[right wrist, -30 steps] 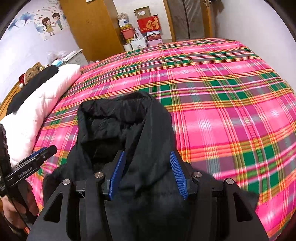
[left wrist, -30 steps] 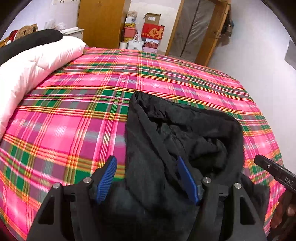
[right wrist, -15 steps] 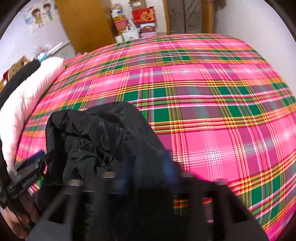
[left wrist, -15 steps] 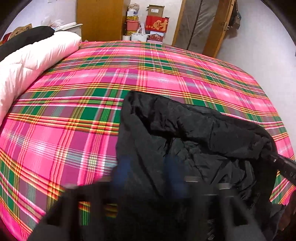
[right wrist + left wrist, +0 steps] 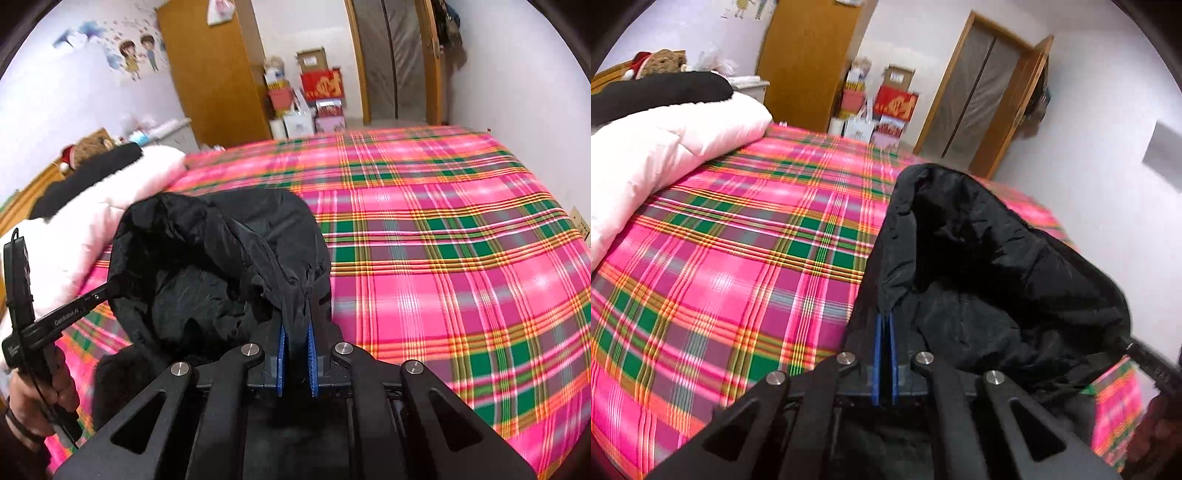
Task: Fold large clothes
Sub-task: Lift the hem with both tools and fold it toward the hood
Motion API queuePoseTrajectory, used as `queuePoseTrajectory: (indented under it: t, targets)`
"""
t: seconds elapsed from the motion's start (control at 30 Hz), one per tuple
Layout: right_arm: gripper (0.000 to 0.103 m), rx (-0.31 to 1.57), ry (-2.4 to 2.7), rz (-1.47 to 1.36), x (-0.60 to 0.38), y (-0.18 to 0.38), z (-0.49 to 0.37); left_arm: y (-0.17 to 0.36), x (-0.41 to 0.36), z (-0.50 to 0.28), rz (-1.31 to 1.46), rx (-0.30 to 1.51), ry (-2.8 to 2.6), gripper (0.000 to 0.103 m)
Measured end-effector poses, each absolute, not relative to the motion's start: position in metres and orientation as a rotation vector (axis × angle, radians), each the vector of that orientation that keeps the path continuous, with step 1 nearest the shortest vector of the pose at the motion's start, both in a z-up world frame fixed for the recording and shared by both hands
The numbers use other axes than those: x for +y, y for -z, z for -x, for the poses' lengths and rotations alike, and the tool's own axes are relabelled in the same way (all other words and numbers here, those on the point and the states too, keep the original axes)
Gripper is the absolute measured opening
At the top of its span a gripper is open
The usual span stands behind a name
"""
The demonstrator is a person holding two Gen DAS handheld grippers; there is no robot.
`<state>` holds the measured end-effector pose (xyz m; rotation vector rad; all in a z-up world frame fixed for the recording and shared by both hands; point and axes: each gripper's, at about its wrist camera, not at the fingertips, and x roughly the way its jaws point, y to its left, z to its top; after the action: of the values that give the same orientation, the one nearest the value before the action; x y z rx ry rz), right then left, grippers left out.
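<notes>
A large black hooded jacket (image 5: 990, 266) hangs between both grippers above the pink plaid bed (image 5: 731, 258). My left gripper (image 5: 884, 321) is shut on the jacket's edge beside the hood, blue pads pressed together on the fabric. My right gripper (image 5: 295, 325) is shut on a bunched fold of the same jacket (image 5: 221, 251) at the other side of the hood. The hood opening gapes between them. The left gripper (image 5: 103, 291) also shows from the side in the right wrist view, held by a hand.
A white quilt (image 5: 653, 155) with a black cover on top lies along the bed's left side. A wooden wardrobe (image 5: 210, 70), stacked boxes (image 5: 314, 96) and a door (image 5: 975, 92) stand beyond the bed's far end. The bed (image 5: 461, 258) spreads to the right.
Both grippers closed on the jacket's edges either side of the hood and lifted it off the bed; a second ago they were open over it.
</notes>
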<state>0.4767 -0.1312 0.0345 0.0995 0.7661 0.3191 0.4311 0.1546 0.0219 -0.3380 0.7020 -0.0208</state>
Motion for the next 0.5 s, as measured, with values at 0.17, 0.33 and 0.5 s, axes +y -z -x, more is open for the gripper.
queuePoseTrajectory:
  t: [0.17,0.33,0.5]
  targets:
    - [0.009,0.763,-0.324,-0.131,-0.143,-0.03,-0.4,-0.033,0.149,-0.342,0.356,0.665,0.036,0.004]
    - [0.009,0.892,-0.294,-0.189,-0.159,0.016,-0.357,0.007,0.156,-0.276,0.465,0.781,0.003,0.005]
    - [0.009,1.014,-0.282,-0.244,-0.176,0.053,-0.332,0.038,0.164,-0.229,0.493,0.865,-0.056,0.005]
